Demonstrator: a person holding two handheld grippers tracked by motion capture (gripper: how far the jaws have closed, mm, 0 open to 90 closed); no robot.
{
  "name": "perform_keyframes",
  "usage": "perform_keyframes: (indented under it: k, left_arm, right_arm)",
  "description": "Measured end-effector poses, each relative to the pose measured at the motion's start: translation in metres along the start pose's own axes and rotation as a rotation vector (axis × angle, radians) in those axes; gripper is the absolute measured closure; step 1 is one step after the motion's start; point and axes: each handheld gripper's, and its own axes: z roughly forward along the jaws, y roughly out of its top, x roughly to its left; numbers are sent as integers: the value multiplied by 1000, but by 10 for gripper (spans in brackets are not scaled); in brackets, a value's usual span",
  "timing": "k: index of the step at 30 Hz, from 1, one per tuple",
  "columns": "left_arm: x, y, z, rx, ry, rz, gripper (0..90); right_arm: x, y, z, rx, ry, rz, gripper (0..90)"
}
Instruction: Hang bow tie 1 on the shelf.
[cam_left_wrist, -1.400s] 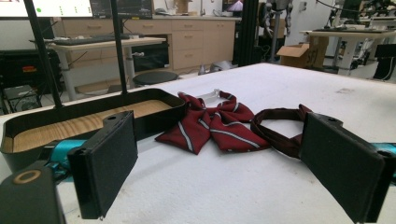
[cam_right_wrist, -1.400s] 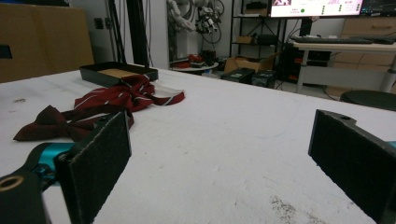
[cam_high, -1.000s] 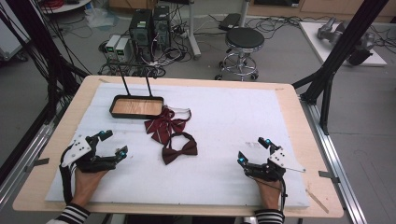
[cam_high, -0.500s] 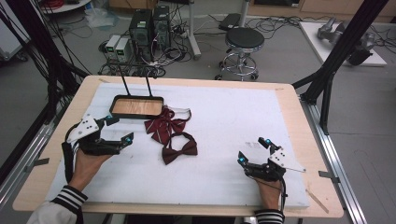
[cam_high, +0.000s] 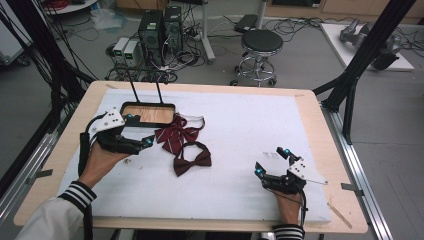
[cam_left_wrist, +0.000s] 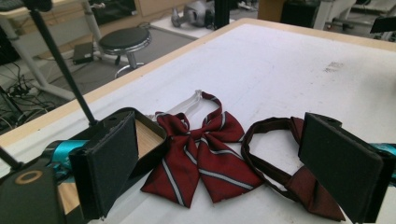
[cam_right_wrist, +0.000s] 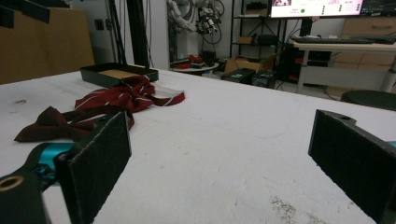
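A striped dark red bow tie (cam_high: 175, 134) (cam_left_wrist: 201, 158) lies just right of a black tray (cam_high: 147, 112) (cam_left_wrist: 154, 128) with a wooden bottom. A plain dark red bow tie (cam_high: 192, 160) (cam_left_wrist: 280, 177) lies in front of the striped one. My left gripper (cam_high: 142, 131) (cam_left_wrist: 219, 140) is open, held just above the white pad, pointing right at the striped tie with its far jaw by the tray's front edge. My right gripper (cam_high: 270, 161) (cam_right_wrist: 224, 140) rests open near the front right with nothing between its jaws. It faces both ties (cam_right_wrist: 126, 95) (cam_right_wrist: 51, 123) and the tray (cam_right_wrist: 116, 73) from a distance.
A white pad (cam_high: 260, 125) covers the wooden table (cam_high: 320, 130). Two thin black rods (cam_high: 134, 90) rise behind the tray. Beyond the table stand a stool (cam_high: 262, 42) and computer boxes (cam_high: 160, 25) on the floor. A black frame post (cam_high: 360, 65) slants at the right.
My left gripper has lifted from the front left and moved forward and right, up to the tray and the striped bow tie. The right gripper has stayed put.
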Motion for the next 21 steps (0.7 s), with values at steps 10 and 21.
perform_keyframes:
  k: [10, 21]
  left_arm:
    - [3, 21, 31, 103, -48, 17, 144]
    - [5, 37, 69, 206, -78, 24, 158]
  right_arm:
    - [0, 0, 0, -1, 0, 4, 49]
    - [-1, 0, 0, -5, 1, 5, 49]
